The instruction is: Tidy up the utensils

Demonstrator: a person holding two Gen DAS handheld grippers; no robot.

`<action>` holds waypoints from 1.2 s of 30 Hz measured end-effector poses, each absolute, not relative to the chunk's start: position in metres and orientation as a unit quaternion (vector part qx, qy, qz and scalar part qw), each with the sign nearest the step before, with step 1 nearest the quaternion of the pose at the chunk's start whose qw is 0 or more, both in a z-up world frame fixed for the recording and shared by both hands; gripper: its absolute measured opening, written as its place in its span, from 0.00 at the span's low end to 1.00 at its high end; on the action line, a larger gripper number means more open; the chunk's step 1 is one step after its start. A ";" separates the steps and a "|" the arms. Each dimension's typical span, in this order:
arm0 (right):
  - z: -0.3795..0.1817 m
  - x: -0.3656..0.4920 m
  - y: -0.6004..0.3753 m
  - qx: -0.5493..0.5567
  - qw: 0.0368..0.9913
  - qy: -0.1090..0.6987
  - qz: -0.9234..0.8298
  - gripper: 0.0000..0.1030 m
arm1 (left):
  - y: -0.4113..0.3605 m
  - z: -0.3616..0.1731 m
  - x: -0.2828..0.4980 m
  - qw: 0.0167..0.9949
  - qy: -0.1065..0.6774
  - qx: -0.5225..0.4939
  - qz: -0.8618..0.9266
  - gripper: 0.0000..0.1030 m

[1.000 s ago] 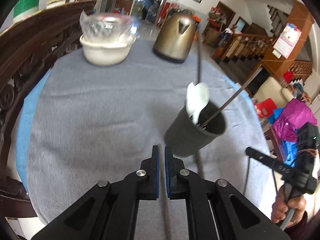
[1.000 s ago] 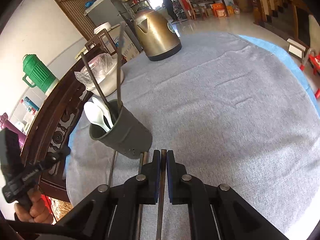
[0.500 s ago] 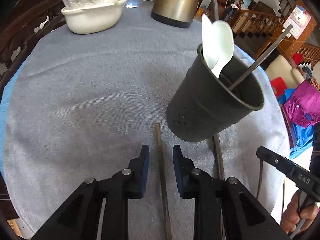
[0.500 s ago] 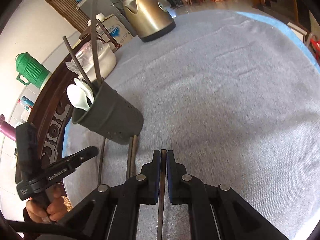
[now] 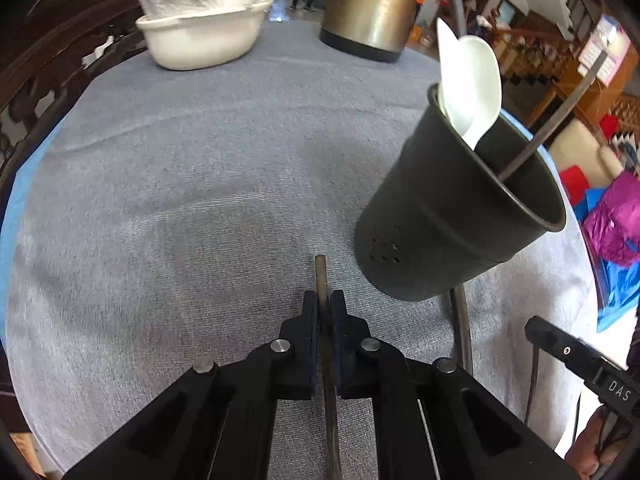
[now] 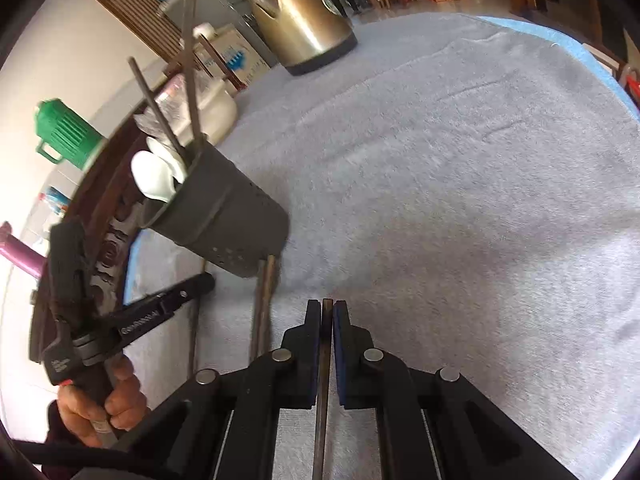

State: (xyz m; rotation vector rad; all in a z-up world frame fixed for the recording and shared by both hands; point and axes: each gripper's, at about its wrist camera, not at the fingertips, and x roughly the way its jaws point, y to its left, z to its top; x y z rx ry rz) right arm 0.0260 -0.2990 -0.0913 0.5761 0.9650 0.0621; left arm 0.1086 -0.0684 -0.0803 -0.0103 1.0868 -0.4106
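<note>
With its jaws just closed, the left gripper (image 5: 324, 300) pinches a dark chopstick (image 5: 321, 276) lying on the grey cloth (image 5: 200, 200); the right gripper (image 6: 327, 308) clamps another chopstick (image 6: 327, 322). Beside them stands the dark utensil cup (image 5: 460, 232).

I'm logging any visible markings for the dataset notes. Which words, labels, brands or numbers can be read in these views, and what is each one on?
"DAS": white letters on the right gripper body, in the left wrist view; the marking runs on out of sight.
White lettering on the left gripper arm, right wrist view: too blurred to read.
Wall poster behind the stairs: too small to read.
Kettle, utensil holder: no text visible.
</note>
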 end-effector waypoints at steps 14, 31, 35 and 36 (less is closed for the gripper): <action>-0.100 0.027 -0.285 0.262 0.862 0.432 0.031 0.12 | -0.042 -0.044 0.051 0.879 0.442 0.059 -0.167 0.53; -0.018 -0.102 -0.141 0.021 0.917 0.349 0.190 0.64 | 0.270 -0.091 -0.205 0.781 0.500 -0.135 0.349 0.81; -0.033 -0.110 -0.070 -0.028 0.879 0.372 0.297 0.64 | 0.338 -0.111 -0.264 0.691 0.493 -0.265 0.458 0.81; -0.034 -0.111 -0.049 -0.053 0.869 0.372 0.322 0.64 | 0.346 -0.109 -0.277 0.685 0.477 -0.274 0.476 0.81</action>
